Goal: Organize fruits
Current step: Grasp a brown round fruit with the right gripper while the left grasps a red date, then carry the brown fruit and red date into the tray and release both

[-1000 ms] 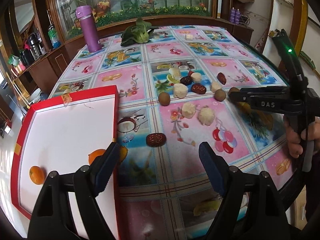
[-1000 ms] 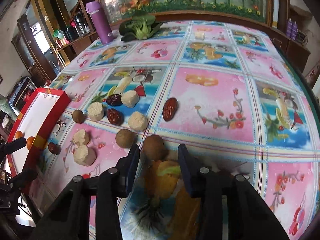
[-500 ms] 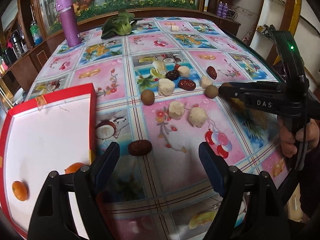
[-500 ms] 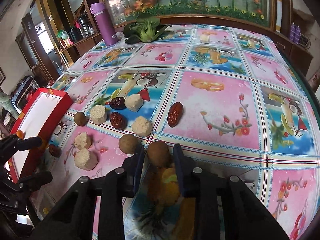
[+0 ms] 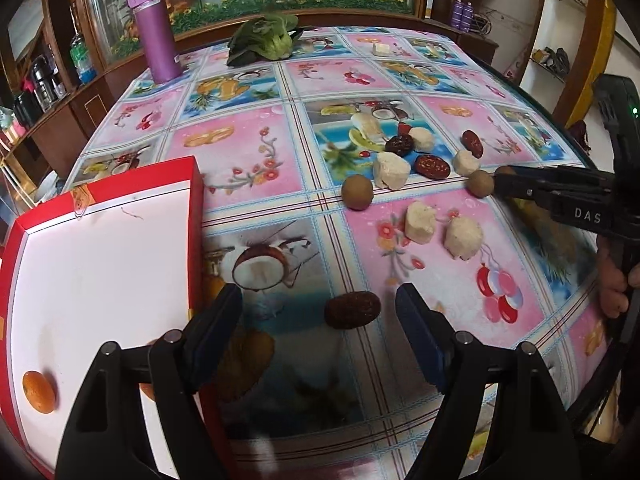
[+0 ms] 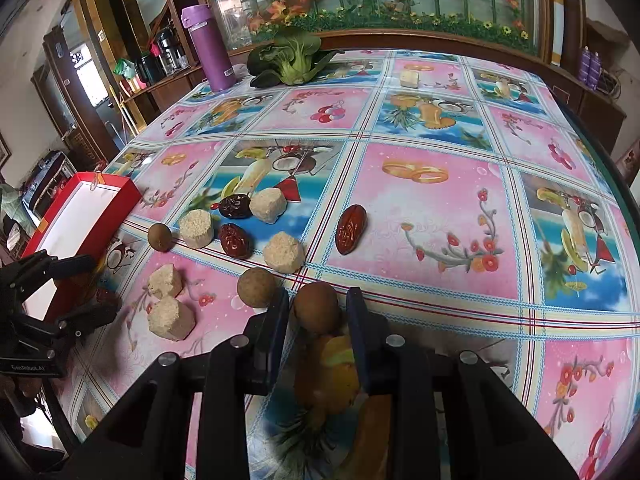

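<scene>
A round brown fruit (image 6: 316, 307), smooth and matte, is gripped between the two dark pads of the right gripper (image 6: 317, 312); being round, it shows no long axis. It is held at the near part of the table (image 6: 440, 216), which is covered with a glossy cloth printed with pink and blue squares.

The left gripper (image 5: 319, 312) is spread wide and nothing is held in it. A dark wrinkled date (image 5: 352, 309) lies on the cloth between its fingers, touching neither; its long axis runs across the gap, from one finger toward the other.

In the right wrist view, three round brown fruits are counted: the gripped one, a second one (image 6: 256, 287) just beside the left finger, and a third one (image 6: 160, 237) further left. Three more dates are seen near them: a glossy red-brown one (image 6: 351, 229) with its long axis pointing away from the camera, another red-brown one (image 6: 235, 241) lying obliquely, and a darker one (image 6: 235, 206) lying across. Five pale crumbly blocks are counted, for example one (image 6: 284, 251) next to the dates.

A flat red box with white inside (image 5: 96, 256) stands at the left, and one small orange (image 5: 38, 392) is seen in it. A purple bottle (image 5: 154, 31) stands upright at the far edge, near a green leafy vegetable (image 5: 267, 40).
</scene>
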A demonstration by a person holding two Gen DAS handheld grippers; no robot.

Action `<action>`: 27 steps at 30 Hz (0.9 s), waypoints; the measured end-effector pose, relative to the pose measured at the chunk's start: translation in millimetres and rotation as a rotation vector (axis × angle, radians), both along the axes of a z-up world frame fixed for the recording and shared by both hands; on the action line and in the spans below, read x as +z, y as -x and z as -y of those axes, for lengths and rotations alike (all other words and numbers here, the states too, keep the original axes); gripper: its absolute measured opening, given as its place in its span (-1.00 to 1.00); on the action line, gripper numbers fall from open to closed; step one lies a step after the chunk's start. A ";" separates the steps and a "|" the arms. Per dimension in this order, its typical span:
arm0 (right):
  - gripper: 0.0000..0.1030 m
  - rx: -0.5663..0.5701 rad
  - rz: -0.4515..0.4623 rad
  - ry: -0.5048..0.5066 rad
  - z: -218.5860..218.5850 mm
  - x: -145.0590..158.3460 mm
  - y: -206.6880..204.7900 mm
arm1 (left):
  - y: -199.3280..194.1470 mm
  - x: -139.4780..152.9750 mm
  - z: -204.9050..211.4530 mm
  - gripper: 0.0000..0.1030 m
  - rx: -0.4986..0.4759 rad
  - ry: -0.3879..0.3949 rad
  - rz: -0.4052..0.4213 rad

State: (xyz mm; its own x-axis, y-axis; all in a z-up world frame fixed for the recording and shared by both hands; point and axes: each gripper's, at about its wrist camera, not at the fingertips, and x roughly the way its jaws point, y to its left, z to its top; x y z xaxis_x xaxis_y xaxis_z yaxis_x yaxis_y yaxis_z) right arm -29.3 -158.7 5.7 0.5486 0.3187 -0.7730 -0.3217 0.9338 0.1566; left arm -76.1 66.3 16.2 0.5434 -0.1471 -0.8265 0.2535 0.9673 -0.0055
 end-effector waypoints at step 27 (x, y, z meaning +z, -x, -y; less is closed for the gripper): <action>-0.57 0.003 0.029 0.020 -4.7 -1.1 1.2 | 9.3 -4.3 17.6 -0.41 -0.053 0.016 0.009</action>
